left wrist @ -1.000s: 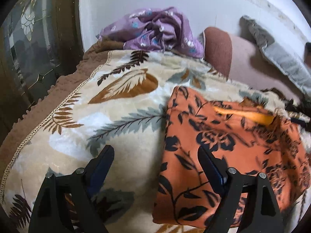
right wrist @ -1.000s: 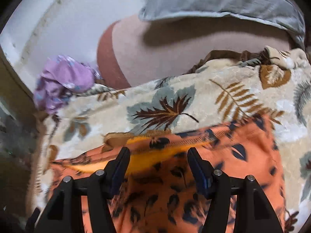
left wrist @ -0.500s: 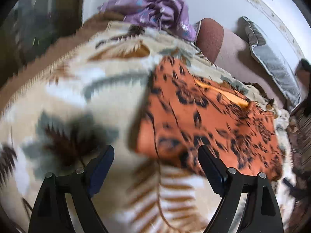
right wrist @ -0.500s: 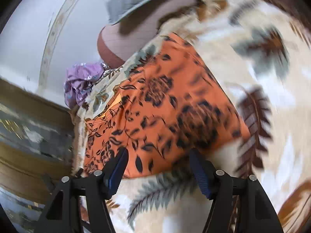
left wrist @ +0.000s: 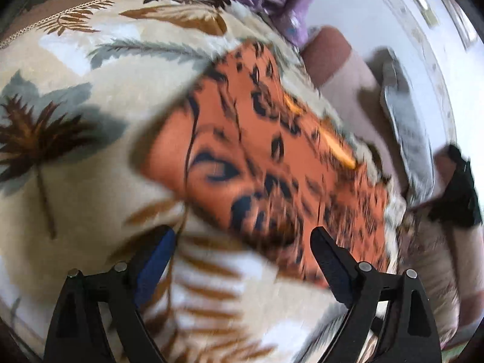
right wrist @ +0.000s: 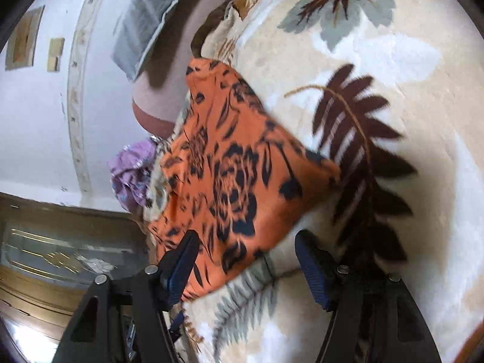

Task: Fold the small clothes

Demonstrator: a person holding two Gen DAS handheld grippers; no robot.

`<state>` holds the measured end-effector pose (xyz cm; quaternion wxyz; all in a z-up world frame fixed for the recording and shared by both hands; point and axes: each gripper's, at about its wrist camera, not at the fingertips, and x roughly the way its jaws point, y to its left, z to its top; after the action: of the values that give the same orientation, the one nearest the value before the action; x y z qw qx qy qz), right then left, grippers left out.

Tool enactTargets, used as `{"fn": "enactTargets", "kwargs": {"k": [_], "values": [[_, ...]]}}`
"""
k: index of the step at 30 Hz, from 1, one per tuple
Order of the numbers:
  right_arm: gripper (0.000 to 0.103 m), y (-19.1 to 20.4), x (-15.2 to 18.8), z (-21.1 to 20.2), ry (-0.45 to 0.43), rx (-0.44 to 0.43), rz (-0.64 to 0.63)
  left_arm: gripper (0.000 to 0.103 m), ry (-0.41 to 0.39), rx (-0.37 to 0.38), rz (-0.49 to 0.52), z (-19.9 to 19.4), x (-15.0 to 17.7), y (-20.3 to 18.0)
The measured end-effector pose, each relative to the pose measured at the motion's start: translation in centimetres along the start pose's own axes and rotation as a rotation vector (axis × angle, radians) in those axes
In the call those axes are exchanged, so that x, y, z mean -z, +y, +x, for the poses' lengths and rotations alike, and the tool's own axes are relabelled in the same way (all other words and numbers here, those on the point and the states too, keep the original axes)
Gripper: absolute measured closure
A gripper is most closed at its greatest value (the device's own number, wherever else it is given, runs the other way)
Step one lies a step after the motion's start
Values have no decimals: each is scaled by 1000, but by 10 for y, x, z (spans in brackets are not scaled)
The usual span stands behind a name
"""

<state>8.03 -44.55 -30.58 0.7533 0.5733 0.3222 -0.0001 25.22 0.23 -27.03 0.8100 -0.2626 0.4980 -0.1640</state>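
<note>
Both the left gripper (left wrist: pixel 242 260) and right gripper (right wrist: pixel 245 260) hover released over the orange garment (right wrist: pixel 230 175).

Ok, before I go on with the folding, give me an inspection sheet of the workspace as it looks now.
Surface: leaf-print blanket spread over a bed, soft, uneven.
Job's things: orange flowered garment lying flat on the blanket, a near corner toward each gripper.
Clutter: crumpled purple cloth at the far edge near the wall; pink pillow and grey pillow behind it.
Grippers: left gripper jaws opening, nothing between them; right gripper open over the garment's near edge, not clamping it.
Cables: nothing seen.
Surroundings: white wall, wooden door with patterned glass; left view blurred.
</note>
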Motion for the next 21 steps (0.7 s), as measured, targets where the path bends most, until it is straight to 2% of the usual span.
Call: {"fn": "enactTargets", "kwargs": {"k": [3,7,8,9,10,11,14,16,17,18,19,20,21], "values": [[33,-3,-10,7,-26,-34,13,12,-48,39,-24,15,-15,0],[34,3,-21,14,-73,-112,-17,12,-141,92,-44,14,-19,3],[34,5,-23,16,-78,-118,-27,15,-160,94,-34,15,-19,1],[34,7,-24,18,-84,-118,-42,28,-182,70,-7,17,-18,-2],[34,9,-26,21,-92,-116,-54,45,-186,45,12,20,-17,-4],[34,11,-28,25,-100,-109,-68,50,-186,3,49,25,-15,-8],[37,19,-30,39,-119,-50,-141,50,-200,-11,73,28,-15,-10],[48,26,-28,46,-132,17,-208,36,-198,7,63,30,-17,-12],[65,25,-30,49,-127,31,-214,35,-197,17,62,32,-18,-12],[72,23,-31,50,-120,29,-203,35,-197,12,71,32,-19,-14],[74,22,-30,47,-126,22,-196,44,-197,3,80,34,-20,-14],[78,25,-28,42,-142,12,-210,67,-201,-17,88,33,-20,-14],[80,36,-23,35,-170,24,-263,76,-196,-21,97,31,-22,-14]]}}
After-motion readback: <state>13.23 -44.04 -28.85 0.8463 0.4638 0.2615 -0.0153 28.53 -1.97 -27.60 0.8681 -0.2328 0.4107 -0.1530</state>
